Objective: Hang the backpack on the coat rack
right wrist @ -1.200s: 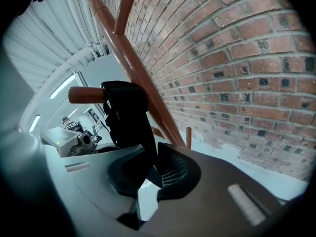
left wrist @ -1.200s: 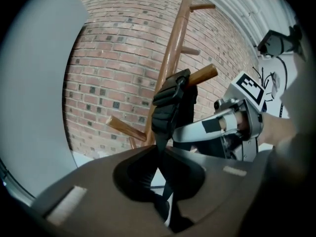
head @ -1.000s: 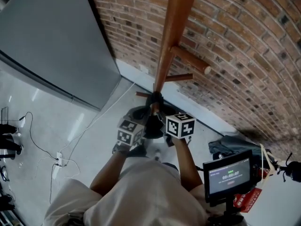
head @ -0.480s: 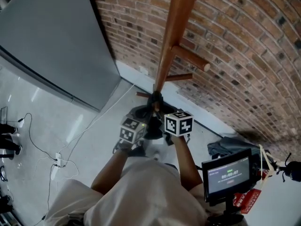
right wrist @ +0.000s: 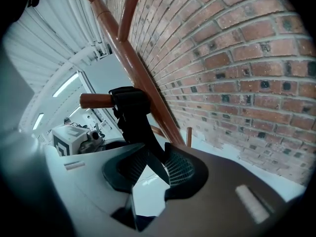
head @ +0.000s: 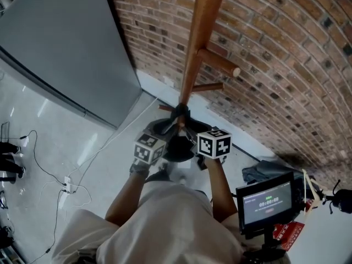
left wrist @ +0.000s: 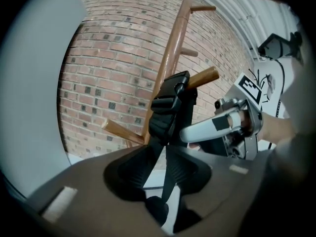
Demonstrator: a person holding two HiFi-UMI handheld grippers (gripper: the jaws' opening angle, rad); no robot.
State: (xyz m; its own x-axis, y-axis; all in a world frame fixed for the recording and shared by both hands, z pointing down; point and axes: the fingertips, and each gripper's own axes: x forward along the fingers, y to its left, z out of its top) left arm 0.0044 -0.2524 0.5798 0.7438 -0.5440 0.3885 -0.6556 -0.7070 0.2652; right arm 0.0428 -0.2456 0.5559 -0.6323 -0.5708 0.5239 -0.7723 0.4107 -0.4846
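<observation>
The black backpack hangs low against the wooden coat rack pole. Its padded top handle is looped over a peg, which also shows in the right gripper view as peg with the handle draped over it. My left gripper has just been opening; a black strap runs between its pads with a light gap beside it. My right gripper has likewise been opening, and a strap passes loosely between its pads. Both grippers, left and right, flank the backpack.
A brick wall stands right behind the rack, and a grey panel stands at the left. Cables trail over the pale floor. A small monitor and a dark bundle sit at the lower right. Higher pegs stick out overhead.
The two marker cubes have drawn slightly apart, the left one leftward and the right one rightward. The backpack stays hanging on the rack.
</observation>
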